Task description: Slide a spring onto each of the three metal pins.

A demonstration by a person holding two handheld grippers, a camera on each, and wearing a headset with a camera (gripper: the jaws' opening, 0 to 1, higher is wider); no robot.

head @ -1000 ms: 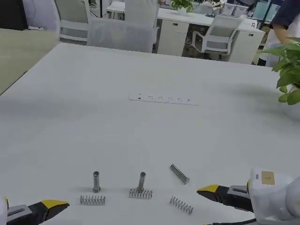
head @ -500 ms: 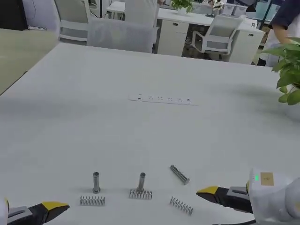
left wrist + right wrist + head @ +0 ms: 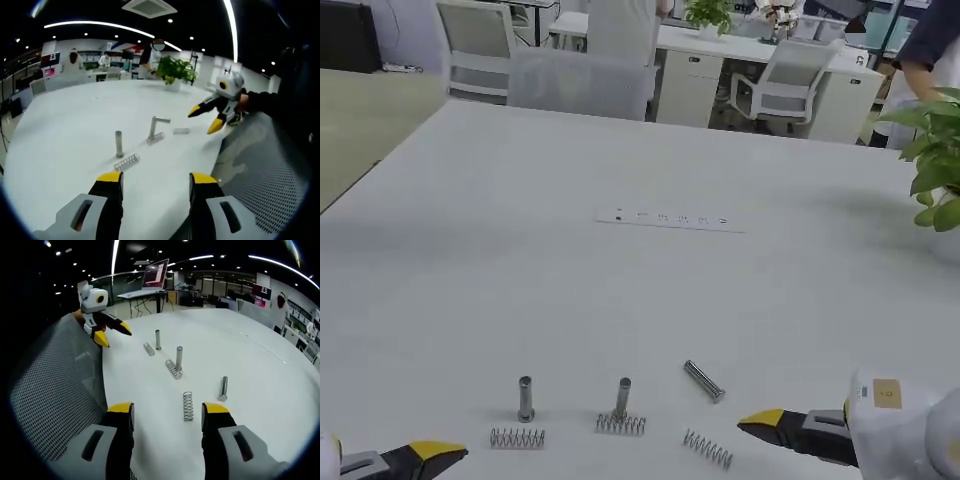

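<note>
Well, right tongs point(image 3: 167, 412): jaws wide, empty; nearest spring point(image 3: 188, 406) lay just ahead, between them.
Left tongs point(image 3: 156, 180): wide, empty; another spring point(image 3: 126, 161) just ahead.
Risk: I judged a clumsy pinch could flick a spring away or topple an upright pin point(image 3: 178, 358) beyond.
Tipped pin point(image 3: 703, 380): head view showed it lying flat; right gripper view left that unclear.

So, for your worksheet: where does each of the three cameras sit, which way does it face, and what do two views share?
Head view: on the person's head, looking forward and down over the table at pins and springs; left claw and right claw enter at the bottom corners.
Left gripper view: rides the left claw, facing right along the row; own open jaws below.
Right gripper view: rides the right claw, facing left along it; own open jaws below.
Shared: each gripper view sees the other claw beyond the pins.
</note>
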